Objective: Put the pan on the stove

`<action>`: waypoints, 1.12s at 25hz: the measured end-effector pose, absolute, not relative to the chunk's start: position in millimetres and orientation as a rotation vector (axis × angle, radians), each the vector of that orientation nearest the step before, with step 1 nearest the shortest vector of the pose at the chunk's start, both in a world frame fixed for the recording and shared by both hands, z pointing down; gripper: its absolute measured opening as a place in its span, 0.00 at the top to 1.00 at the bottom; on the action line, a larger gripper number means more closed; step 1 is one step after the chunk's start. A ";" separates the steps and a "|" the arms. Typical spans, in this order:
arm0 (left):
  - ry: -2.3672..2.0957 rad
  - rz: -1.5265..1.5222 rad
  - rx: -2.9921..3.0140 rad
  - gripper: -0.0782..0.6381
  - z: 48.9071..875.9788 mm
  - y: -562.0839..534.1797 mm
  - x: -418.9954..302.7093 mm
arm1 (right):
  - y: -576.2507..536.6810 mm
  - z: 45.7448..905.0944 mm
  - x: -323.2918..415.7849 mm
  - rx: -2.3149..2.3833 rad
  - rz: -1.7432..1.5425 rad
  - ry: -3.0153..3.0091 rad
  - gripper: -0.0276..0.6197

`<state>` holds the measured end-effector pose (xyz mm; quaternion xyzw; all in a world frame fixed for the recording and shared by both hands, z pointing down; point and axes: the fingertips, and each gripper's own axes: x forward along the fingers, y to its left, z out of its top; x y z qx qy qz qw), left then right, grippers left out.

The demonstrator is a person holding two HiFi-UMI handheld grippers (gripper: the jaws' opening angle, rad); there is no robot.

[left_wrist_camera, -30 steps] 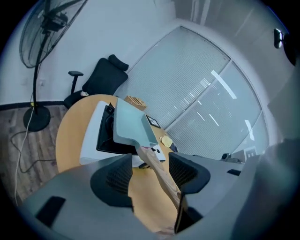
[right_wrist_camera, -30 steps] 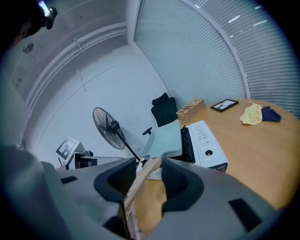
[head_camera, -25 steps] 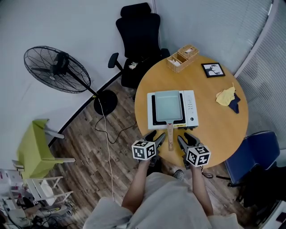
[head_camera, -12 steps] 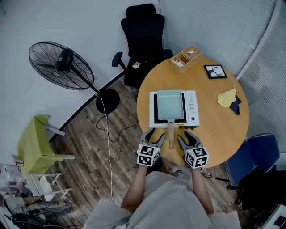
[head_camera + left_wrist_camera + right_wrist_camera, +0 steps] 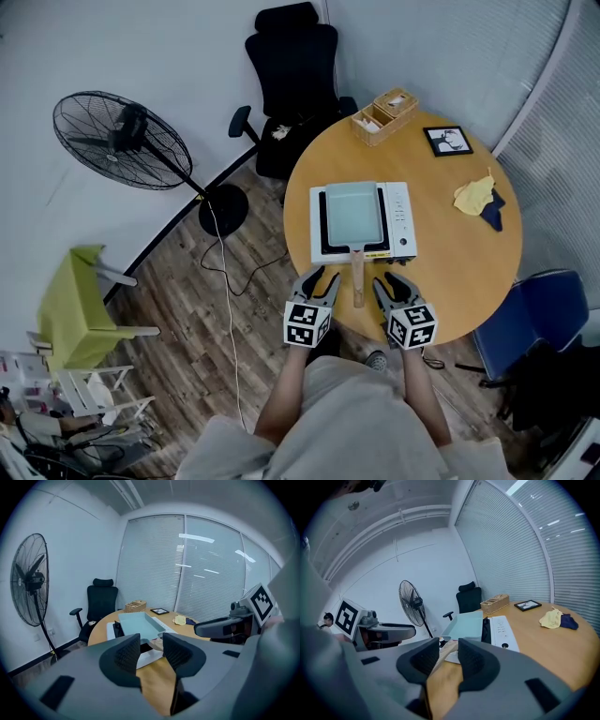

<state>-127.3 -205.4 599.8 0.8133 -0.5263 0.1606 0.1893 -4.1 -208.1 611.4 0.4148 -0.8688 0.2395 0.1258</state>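
A pale blue rectangular pan sits on the white table-top stove in the middle of the round wooden table. Its wooden handle points toward me. My left gripper hovers at the near table edge just left of the handle, and my right gripper just right of it. Both sets of jaws are closing with nothing between them. In the left gripper view the gripper faces the pan. In the right gripper view the gripper faces the pan and the stove.
A wooden box, a framed picture and a yellow cloth lie on the far and right parts of the table. A black office chair, a floor fan, a green chair and a blue chair stand around it.
Both grippers stay at the near table edge on either side of the handle, drawn back slightly. Their jaws look a little narrower. The pan has not moved on the stove.
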 end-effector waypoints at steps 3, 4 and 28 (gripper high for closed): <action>-1.494 0.447 2.280 0.70 600.5 -205.7 -127.7 | -207.8 611.6 -1.3 1.222 0.697 -2.526 0.80; -1.501 0.436 2.277 0.75 599.8 -206.1 -128.5 | -207.8 611.6 -0.4 1.229 0.697 -2.524 0.81; -1.423 0.433 2.228 0.85 605.9 -198.3 -130.1 | -205.5 620.3 12.1 1.266 0.688 -2.440 0.92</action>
